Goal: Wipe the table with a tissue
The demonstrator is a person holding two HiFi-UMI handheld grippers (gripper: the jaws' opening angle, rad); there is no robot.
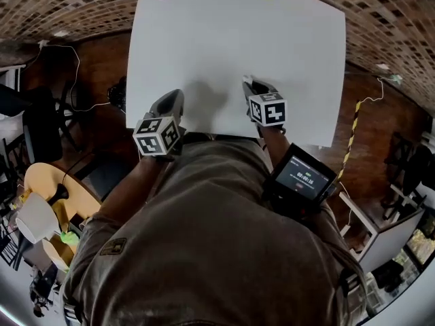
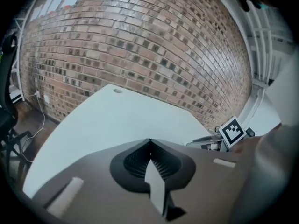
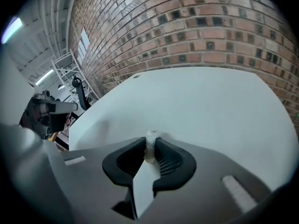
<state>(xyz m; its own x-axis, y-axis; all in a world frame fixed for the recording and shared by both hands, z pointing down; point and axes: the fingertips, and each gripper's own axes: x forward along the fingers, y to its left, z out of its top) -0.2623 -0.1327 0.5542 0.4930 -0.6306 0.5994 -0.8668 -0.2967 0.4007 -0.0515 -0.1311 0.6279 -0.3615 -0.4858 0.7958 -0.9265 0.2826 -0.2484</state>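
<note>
Pinching a small crumpled white tissue (image 3: 152, 135) at its jaw tips, the right hand-held gripper (image 1: 250, 85) is over the near edge of the plain white rectangular desk (image 1: 238, 39). The left hand-held gripper (image 2: 149, 143), jaws pressed together and empty, is near the same edge.

Head view looks down; gripper views share the table (image 1: 231, 46).

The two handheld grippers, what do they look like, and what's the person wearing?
The left gripper and right gripper are grey, wedge-shaped shells. Each carries a white cube printed with black square markers. Black ribbed pads line the jaws. The person wears a khaki-brown shirt. A black device with a lit screen sits by the right forearm.
</note>
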